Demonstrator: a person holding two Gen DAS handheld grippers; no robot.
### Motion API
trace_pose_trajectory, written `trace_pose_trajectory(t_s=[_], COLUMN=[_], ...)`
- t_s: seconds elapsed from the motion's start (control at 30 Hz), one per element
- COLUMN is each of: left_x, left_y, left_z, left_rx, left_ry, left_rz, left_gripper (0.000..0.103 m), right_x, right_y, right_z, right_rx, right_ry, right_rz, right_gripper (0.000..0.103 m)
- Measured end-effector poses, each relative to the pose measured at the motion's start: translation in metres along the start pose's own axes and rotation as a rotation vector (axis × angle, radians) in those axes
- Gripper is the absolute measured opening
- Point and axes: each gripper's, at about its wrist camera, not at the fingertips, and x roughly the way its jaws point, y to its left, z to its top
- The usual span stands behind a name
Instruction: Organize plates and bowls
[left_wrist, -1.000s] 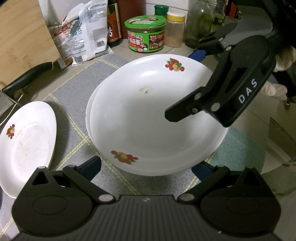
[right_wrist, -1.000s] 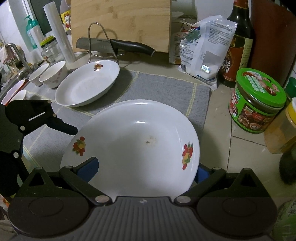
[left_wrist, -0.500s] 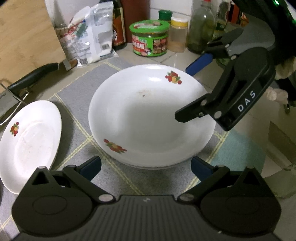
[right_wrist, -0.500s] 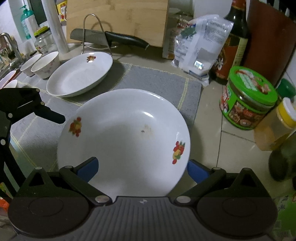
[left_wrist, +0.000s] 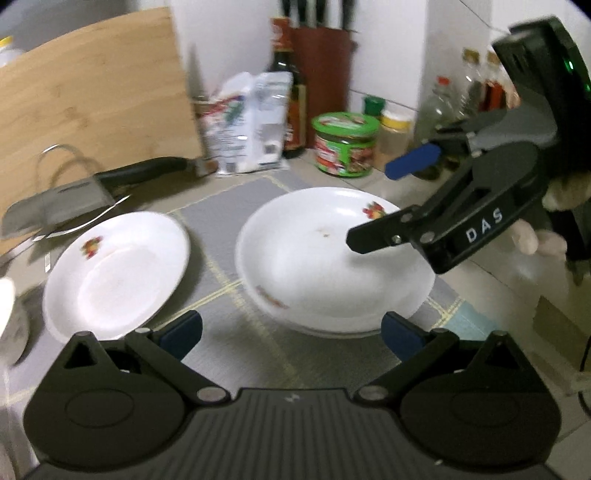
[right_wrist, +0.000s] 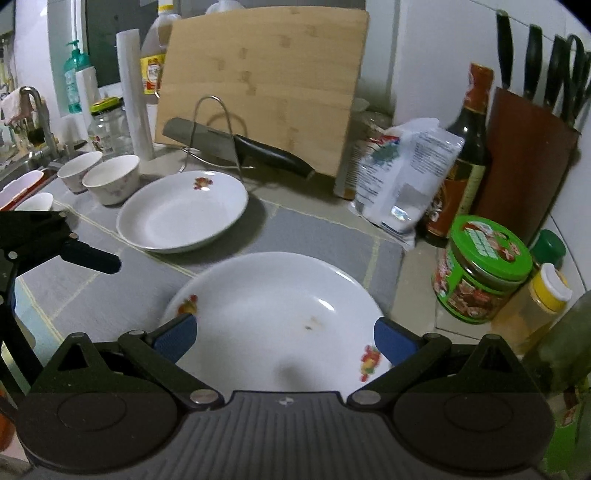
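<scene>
Both grippers, left (left_wrist: 290, 332) and right (right_wrist: 282, 332), hang unclenched beside 2 stacked white fruit-print plates (left_wrist: 332, 258) on the grey mat (right_wrist: 314, 232); the third plate (right_wrist: 181, 210), left of the stack, likely goes on next.

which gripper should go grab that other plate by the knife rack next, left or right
Probably left. The single plate lies just ahead of the left gripper, whose jaws are open and empty. The right gripper hangs over the stack, farther away.

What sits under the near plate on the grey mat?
Under the near plate a second plate's rim peeks out at the front edge; the rest is covered, so any further plates cannot be seen.
</scene>
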Motion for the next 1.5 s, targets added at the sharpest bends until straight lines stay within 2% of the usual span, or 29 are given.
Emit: trace_pose_trajectory(t_s=[0.2, 0.5, 0.63, 0.83, 0.97, 1.1, 1.5], left_x=[-0.029, -0.080, -0.098, -0.110, -0.109, -0.102, -0.049], left_y=[0.025, 0.067, 0.084, 0.105, 0.111, 0.114, 0.111], left_z=[-0.024, -0.064, -0.081, -0.093, -0.097, -0.095, -0.069], left_rx=[-0.093, -0.205, -0.210, -0.242, -0.266, -0.302, -0.384], left_ry=[-0.043, -0.097, -0.117, -0.142, -0.148, -0.151, -0.066], left_rz=[0.074, 0.188, 0.246, 0.249, 0.250, 0.279, 0.379], left_gripper=[0.102, 0.102, 0.102, 0.102, 0.102, 0.102, 0.102], right_x=[-0.002, 0.002, 0.004, 0.007, 0.011, 0.023, 0.088], right_y=[0.033, 0.107, 0.140, 0.170, 0.170, 0.159, 0.089], right_z=[0.006, 0.018, 0.022, 0.027, 0.033, 0.041, 0.073], right_rx=[0.006, 0.011, 0.024, 0.045, 0.043, 0.025, 0.005], right_ry=[-0.021, -0.024, -0.019, -0.008, -0.002, -0.004, 0.026], right_rz=[0.011, 0.008, 0.000, -0.037, -0.039, -0.004, 0.118], right_gripper=[0.103, 0.103, 0.103, 0.103, 0.103, 0.103, 0.103])
